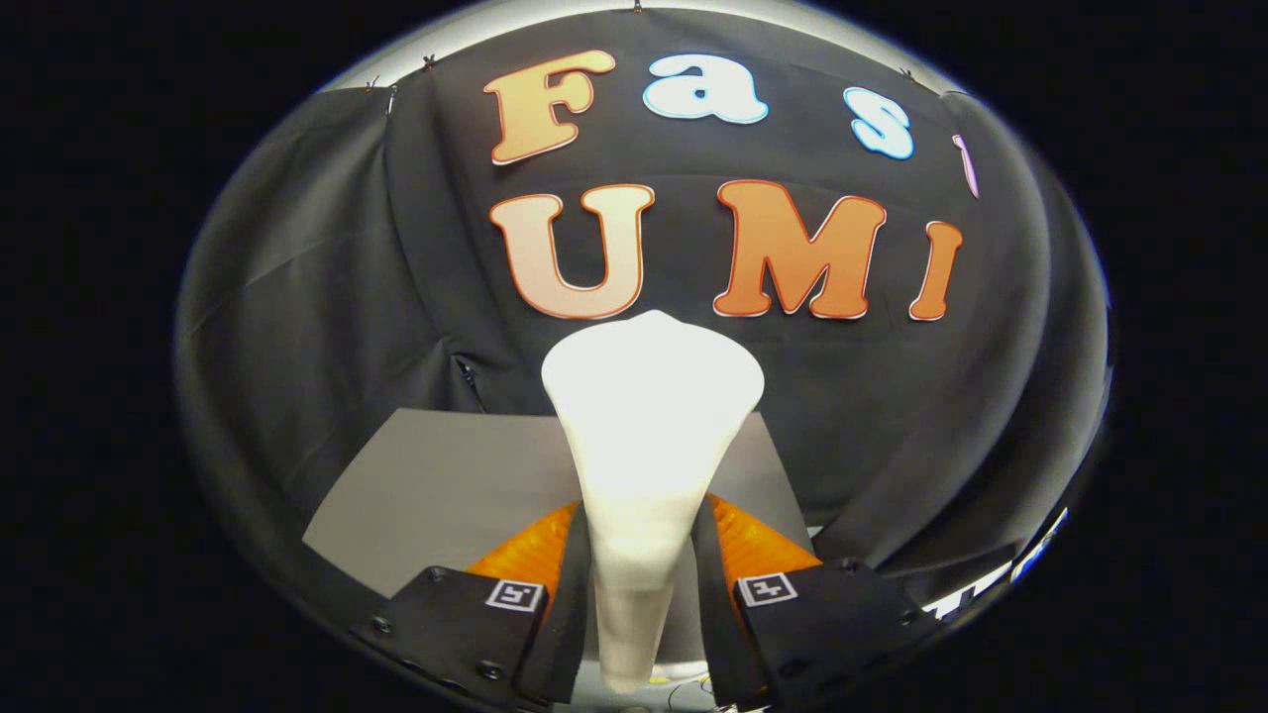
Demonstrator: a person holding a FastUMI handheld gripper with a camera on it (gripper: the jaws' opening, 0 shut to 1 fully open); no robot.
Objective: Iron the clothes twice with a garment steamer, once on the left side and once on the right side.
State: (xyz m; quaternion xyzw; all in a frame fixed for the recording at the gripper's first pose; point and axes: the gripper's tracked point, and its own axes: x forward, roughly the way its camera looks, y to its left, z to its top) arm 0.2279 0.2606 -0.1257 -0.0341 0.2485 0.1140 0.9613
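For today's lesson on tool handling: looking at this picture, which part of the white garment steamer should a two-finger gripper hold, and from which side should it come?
Grip the narrow handle of the garment steamer, coming from its slim rear end. The body tapers from a wide head to a thin stem that fits between the fingers. The gripper appears shut on that stem, head pointing forward above the grey table.

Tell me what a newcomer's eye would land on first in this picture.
The eye goes first to the white garment steamer, standing up between the fingers of the gripper, its narrow handle clamped by both and its wide head flaring out beyond them. Next comes the grey board lying behind the steamer, in front of the black cloth wall.
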